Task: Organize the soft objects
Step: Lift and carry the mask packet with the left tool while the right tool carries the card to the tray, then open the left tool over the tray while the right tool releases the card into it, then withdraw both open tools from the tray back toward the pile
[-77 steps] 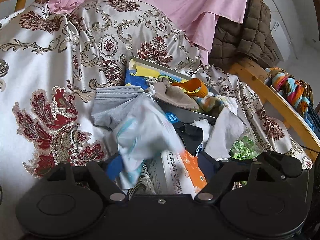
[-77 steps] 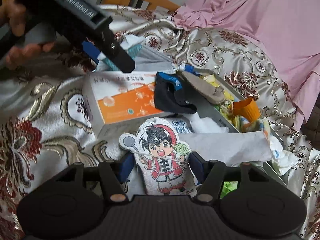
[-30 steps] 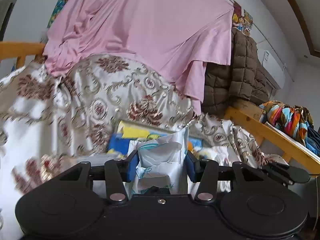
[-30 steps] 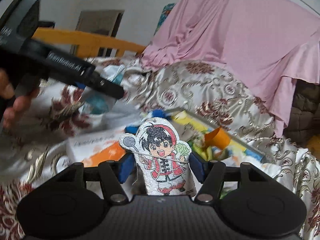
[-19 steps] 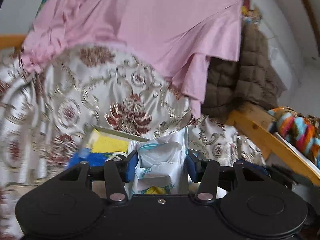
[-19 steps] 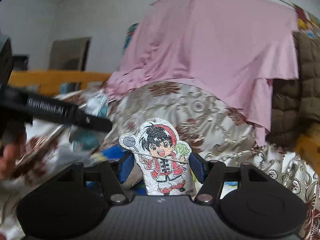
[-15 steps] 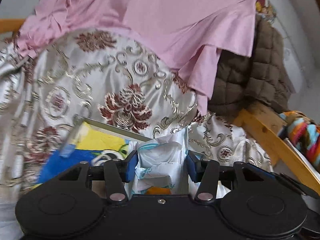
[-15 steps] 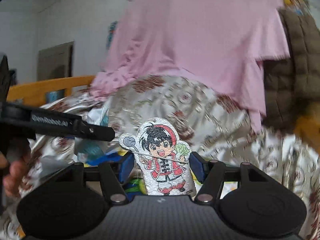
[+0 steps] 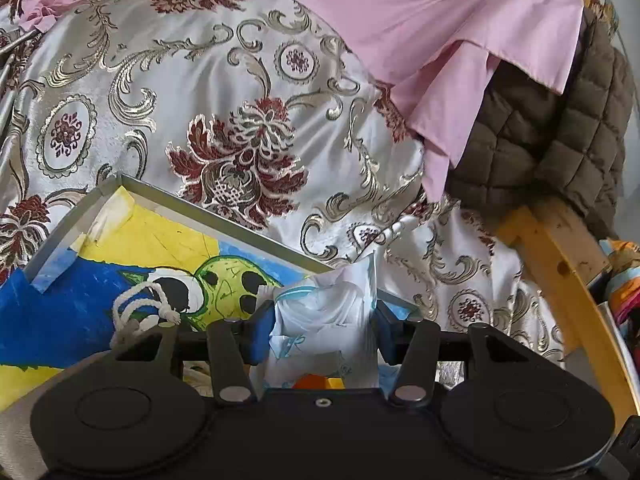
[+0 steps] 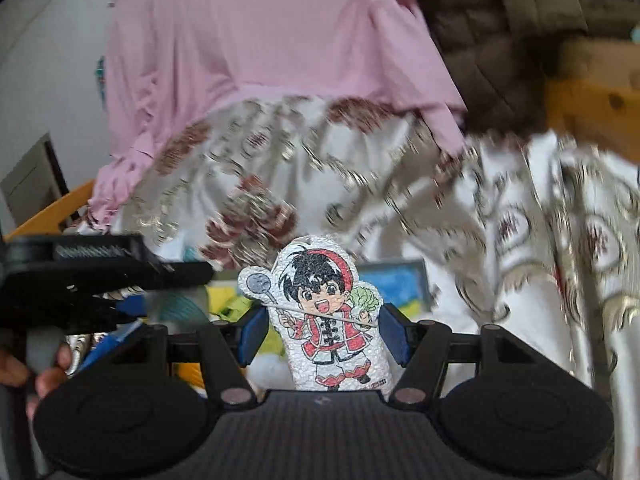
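My left gripper point(image 9: 322, 330) is shut on a crumpled white cloth with light-blue trim point(image 9: 326, 320) and holds it above the near right corner of a grey-rimmed box lid point(image 9: 224, 220) painted yellow, blue and green. My right gripper point(image 10: 322, 328) is shut on a flat cartoon-boy plush point(image 10: 324, 312) with a red coat. It hovers over the same box lid point(image 10: 396, 280). The left gripper also shows in the right wrist view point(image 10: 92, 276), at the left and close beside mine.
A white knotted cord point(image 9: 140, 312) lies on the lid's painted floor. Floral silver bedding point(image 9: 208, 100) rises behind it, with a pink sheet point(image 9: 420, 12) and a brown quilted jacket point(image 9: 560, 120) over a wooden frame point(image 9: 560, 264) at the right.
Both grippers have lifted from the cluttered pile and swung right, over the painted box lid, each still holding its item. The right wrist view is blurred by the motion.
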### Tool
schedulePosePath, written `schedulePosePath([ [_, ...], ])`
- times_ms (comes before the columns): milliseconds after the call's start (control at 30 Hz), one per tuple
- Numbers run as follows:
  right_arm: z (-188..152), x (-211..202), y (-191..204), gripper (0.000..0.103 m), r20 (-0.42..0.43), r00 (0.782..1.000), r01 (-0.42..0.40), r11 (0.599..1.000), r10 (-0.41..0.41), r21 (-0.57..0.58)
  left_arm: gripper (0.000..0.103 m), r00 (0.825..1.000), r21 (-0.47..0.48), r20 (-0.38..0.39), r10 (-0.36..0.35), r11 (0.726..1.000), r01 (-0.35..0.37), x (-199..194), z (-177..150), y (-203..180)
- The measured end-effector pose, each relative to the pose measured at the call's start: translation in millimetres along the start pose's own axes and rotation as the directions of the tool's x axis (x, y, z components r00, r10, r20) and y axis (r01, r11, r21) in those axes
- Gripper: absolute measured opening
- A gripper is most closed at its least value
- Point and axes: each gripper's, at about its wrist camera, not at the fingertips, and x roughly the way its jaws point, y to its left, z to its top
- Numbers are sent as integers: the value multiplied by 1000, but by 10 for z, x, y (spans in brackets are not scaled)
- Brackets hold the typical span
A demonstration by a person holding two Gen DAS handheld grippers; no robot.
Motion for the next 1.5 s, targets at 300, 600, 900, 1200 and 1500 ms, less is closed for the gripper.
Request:
schedulePosePath([
  [300, -10, 121, -173, 66, -71, 996, -39, 995, 46, 88, 57, 1000, -56, -5, 30, 998, -30, 69, -52, -24],
  [600, -23, 180, -243, 70, -97, 992, -69, 989, 82, 133, 65, 998, -63, -6, 59, 996, -59, 22, -101, -65],
  [900, -15, 126, -219, 85, -85, 991, -90, 987, 102, 136, 83, 994, -90, 44, 97, 992, -92, -218, -111, -63],
  [1200, 55, -142, -4, 95, -40, 994, -101, 991, 105, 84, 95, 979, -12, 172, 109, 994, -109, -865, -172, -183],
  [1500, 171, -714, 246, 102, 35, 995, -98, 994, 97, 41, 101, 960, 66, 262, 95, 991, -116, -1746, -271, -300],
])
